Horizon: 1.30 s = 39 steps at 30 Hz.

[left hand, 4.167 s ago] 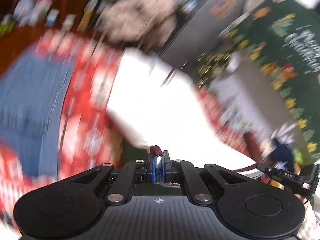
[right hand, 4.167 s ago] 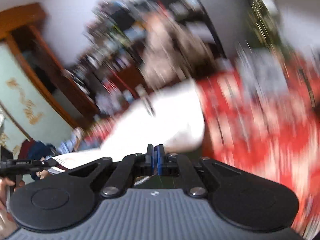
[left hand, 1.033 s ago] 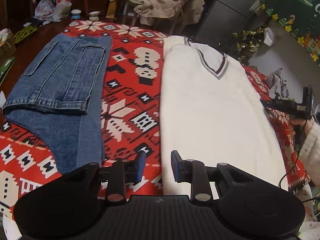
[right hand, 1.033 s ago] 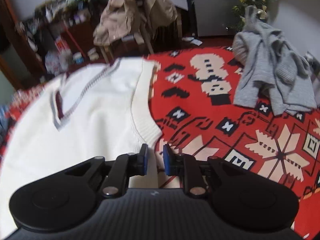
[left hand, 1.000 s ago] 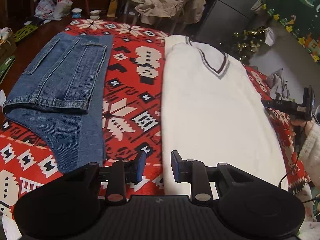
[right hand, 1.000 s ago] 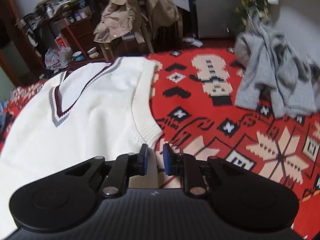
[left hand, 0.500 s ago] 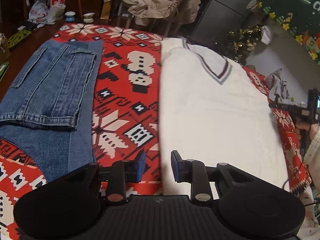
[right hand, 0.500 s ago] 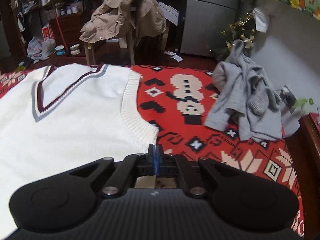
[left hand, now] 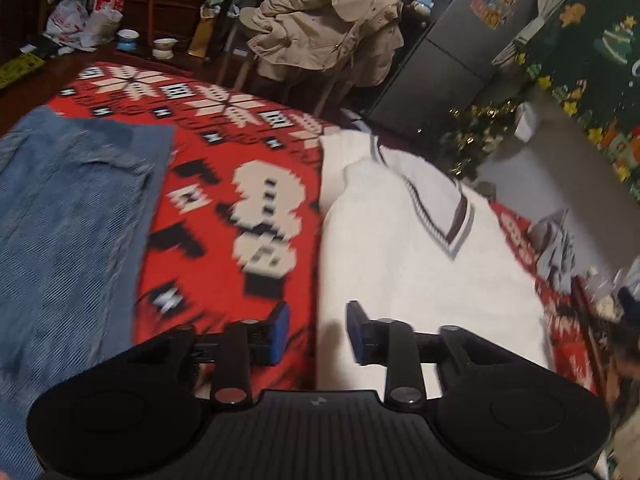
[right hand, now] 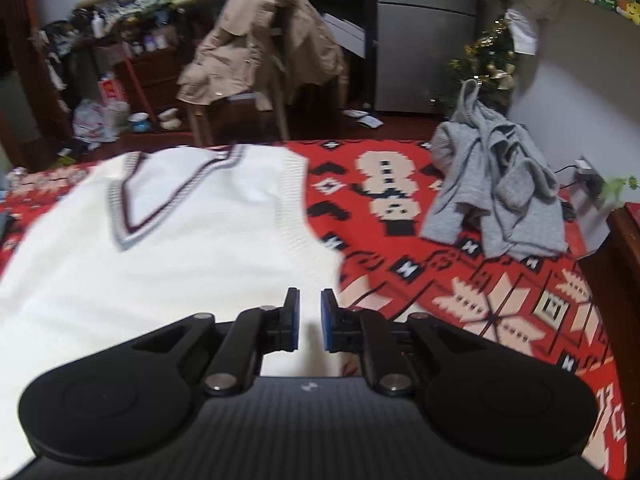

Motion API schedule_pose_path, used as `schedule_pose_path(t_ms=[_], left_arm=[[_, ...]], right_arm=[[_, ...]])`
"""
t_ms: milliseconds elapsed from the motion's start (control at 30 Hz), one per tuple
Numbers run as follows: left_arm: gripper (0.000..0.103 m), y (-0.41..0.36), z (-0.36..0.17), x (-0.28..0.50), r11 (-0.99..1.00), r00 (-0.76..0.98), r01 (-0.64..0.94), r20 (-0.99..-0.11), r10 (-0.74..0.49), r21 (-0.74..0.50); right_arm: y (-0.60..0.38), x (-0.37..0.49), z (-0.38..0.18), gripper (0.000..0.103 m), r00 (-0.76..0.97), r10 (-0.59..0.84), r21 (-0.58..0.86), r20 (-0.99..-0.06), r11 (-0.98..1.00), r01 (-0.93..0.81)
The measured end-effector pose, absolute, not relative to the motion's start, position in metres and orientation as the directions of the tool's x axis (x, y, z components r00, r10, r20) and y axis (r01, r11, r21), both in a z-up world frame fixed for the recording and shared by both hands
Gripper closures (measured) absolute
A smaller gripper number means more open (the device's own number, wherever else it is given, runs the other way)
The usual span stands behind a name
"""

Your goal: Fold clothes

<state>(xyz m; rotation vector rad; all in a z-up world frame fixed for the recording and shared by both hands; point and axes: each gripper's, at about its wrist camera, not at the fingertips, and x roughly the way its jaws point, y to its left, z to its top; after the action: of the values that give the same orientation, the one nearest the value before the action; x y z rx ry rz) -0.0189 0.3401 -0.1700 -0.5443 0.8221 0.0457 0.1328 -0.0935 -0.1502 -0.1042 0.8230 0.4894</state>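
A white sleeveless V-neck sweater (left hand: 408, 264) with a dark-striped collar lies flat on the red patterned blanket (left hand: 240, 208). My left gripper (left hand: 318, 330) hovers over the sweater's left edge; its jaws are opening and nothing is between them. In the right wrist view the same sweater (right hand: 172, 248) fills the left half. My right gripper (right hand: 306, 320) hangs above its right side near the ribbed armhole; its jaws are opening a narrow gap, with nothing pinched.
Folded blue jeans (left hand: 68, 240) lie on the blanket left of the sweater. A crumpled grey sweater (right hand: 496, 196) sits at the right. Behind the blanket stand a chair with a beige coat (left hand: 328, 28), a grey fridge (left hand: 452, 52) and a wooden edge (right hand: 624, 264) at far right.
The left gripper moved forward along the sweater's left edge and its jaws widened. The right gripper shut half a second ago, then rose and parted its jaws again.
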Motion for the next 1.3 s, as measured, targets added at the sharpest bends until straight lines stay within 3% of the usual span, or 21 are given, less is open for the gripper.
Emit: schedule_pose_path(t_ms=[133, 167, 200, 233, 433, 567, 600, 633, 667, 700, 933, 1067, 1133, 1267, 1300], left_arm=[[0.065, 0.334, -0.182, 0.009, 0.845, 0.691, -0.233, -0.693, -0.205, -0.482], [0.069, 0.331, -0.182, 0.013, 0.851, 0.692, -0.236, -0.696, -0.192, -0.469], [0.090, 0.327, -0.181, 0.016, 0.861, 0.698, -0.234, -0.695, -0.175, -0.452], [0.099, 0.323, -0.180, 0.018, 0.870, 0.704, -0.233, -0.693, -0.158, -0.435], [0.097, 0.260, -0.155, 0.027, 0.980, 0.732, -0.064, -0.676, -0.083, -0.190], [0.095, 0.213, -0.167, 0.039, 0.997, 0.705, 0.061, -0.705, -0.073, -0.042], [0.086, 0.206, -0.172, 0.042, 0.996, 0.695, 0.080, -0.714, -0.079, -0.032], [0.079, 0.201, -0.177, 0.045, 0.995, 0.686, 0.093, -0.721, -0.097, -0.046], [0.065, 0.201, -0.180, 0.047, 0.992, 0.679, 0.098, -0.723, -0.126, -0.080], [0.059, 0.201, -0.182, 0.047, 0.988, 0.674, 0.100, -0.722, -0.156, -0.120], [0.056, 0.229, -0.166, 0.028, 0.946, 0.726, 0.026, -0.644, -0.241, -0.324], [0.056, 0.271, -0.160, 0.018, 0.822, 0.793, -0.075, -0.534, -0.294, -0.565], [0.060, 0.293, -0.163, 0.016, 0.744, 0.815, -0.138, -0.502, -0.290, -0.654], [0.091, 0.324, -0.180, 0.019, 0.683, 0.801, -0.263, -0.548, -0.239, -0.682], [0.092, 0.327, -0.185, 0.020, 0.669, 0.788, -0.281, -0.563, -0.249, -0.689]], right_arm=[[-0.103, 0.108, -0.145, 0.090, 0.550, 0.409, 0.156, -0.728, 0.880, -0.448], [-0.106, 0.103, -0.144, 0.090, 0.548, 0.409, 0.160, -0.729, 0.881, -0.444], [-0.109, 0.098, -0.143, 0.090, 0.548, 0.409, 0.163, -0.730, 0.883, -0.441], [-0.112, 0.093, -0.142, 0.090, 0.547, 0.409, 0.166, -0.731, 0.884, -0.438], [-0.131, 0.079, -0.134, 0.090, 0.556, 0.394, 0.161, -0.732, 0.893, -0.421], [-0.139, 0.075, -0.135, 0.090, 0.550, 0.389, 0.166, -0.739, 0.896, -0.411], [-0.141, 0.074, -0.136, 0.090, 0.548, 0.388, 0.169, -0.741, 0.898, -0.407], [-0.142, 0.073, -0.137, 0.090, 0.547, 0.387, 0.173, -0.742, 0.899, -0.402], [-0.144, 0.072, -0.137, 0.090, 0.547, 0.388, 0.179, -0.742, 0.900, -0.397], [-0.145, 0.071, -0.138, 0.090, 0.548, 0.389, 0.185, -0.741, 0.902, -0.391], [-0.158, 0.065, -0.139, 0.084, 0.550, 0.390, 0.206, -0.738, 0.907, -0.367], [-0.160, 0.064, -0.143, 0.083, 0.547, 0.392, 0.221, -0.739, 0.909, -0.353], [-0.159, 0.064, -0.145, 0.082, 0.545, 0.400, 0.233, -0.737, 0.907, -0.350], [-0.157, 0.064, -0.146, 0.082, 0.544, 0.412, 0.247, -0.731, 0.903, -0.352], [-0.156, 0.064, -0.145, 0.082, 0.544, 0.415, 0.247, -0.729, 0.901, -0.356]])
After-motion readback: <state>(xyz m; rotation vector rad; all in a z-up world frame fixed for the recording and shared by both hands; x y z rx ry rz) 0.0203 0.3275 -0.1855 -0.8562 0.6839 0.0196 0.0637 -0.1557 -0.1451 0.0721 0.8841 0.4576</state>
